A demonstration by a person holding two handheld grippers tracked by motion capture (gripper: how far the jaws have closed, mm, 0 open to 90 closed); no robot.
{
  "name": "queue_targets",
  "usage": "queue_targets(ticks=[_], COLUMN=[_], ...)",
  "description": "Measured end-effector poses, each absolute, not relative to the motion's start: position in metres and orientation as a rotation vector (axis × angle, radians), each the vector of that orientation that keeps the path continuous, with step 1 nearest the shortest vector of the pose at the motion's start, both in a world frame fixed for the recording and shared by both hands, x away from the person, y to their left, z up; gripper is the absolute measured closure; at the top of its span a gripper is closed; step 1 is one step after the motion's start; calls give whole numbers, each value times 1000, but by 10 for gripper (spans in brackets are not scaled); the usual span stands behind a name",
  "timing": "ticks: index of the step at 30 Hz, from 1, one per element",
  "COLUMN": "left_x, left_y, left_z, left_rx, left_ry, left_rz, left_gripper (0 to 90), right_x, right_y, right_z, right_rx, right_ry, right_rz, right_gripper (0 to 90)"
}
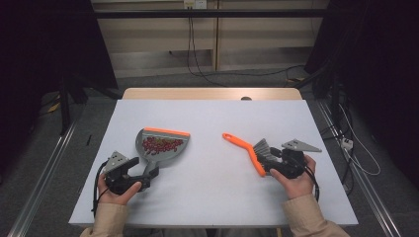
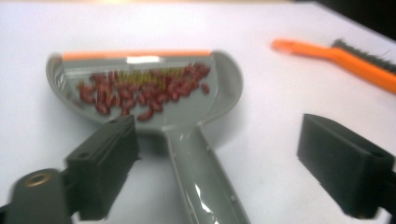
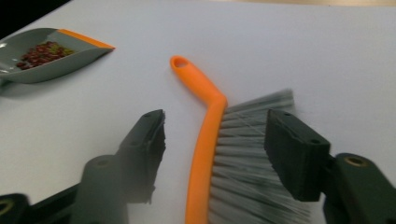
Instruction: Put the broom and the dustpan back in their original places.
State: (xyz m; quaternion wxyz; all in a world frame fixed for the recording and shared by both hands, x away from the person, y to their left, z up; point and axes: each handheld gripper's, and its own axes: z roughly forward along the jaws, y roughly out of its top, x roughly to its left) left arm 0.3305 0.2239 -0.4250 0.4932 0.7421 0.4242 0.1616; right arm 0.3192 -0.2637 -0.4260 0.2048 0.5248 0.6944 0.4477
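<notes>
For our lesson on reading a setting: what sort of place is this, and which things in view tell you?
Probably a lab or recording workspace, not a home: a bare white table ringed by dark curtains, loose cables across the floor, and a person's handheld grippers beside a dustpan and brush.

Even bright light; soft shadows; gripper views blurred.

Pale grey table [image 1: 212, 197] on grey floor [image 1: 44, 163], beige wall panels [image 1: 158, 34] behind, dark curtains [image 1: 380, 74] at both sides.
</notes>
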Motion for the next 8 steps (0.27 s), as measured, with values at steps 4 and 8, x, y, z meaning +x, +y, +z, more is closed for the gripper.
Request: queue_targets(ticks=[4,8], left_x=[330,332], left_y=[226,223], left_z=[-424,-425], left_rx=[1777,1779], left_ry=[985,961], left_rz=[388,376], left_gripper=[90,75], right_x=[302,296], right_y=[-271,-272], right_z=[-432,-436], right_rx=[1440,1407], right_ry=[1934,1948], right_rz=[1302,1310], right_gripper=[321,282])
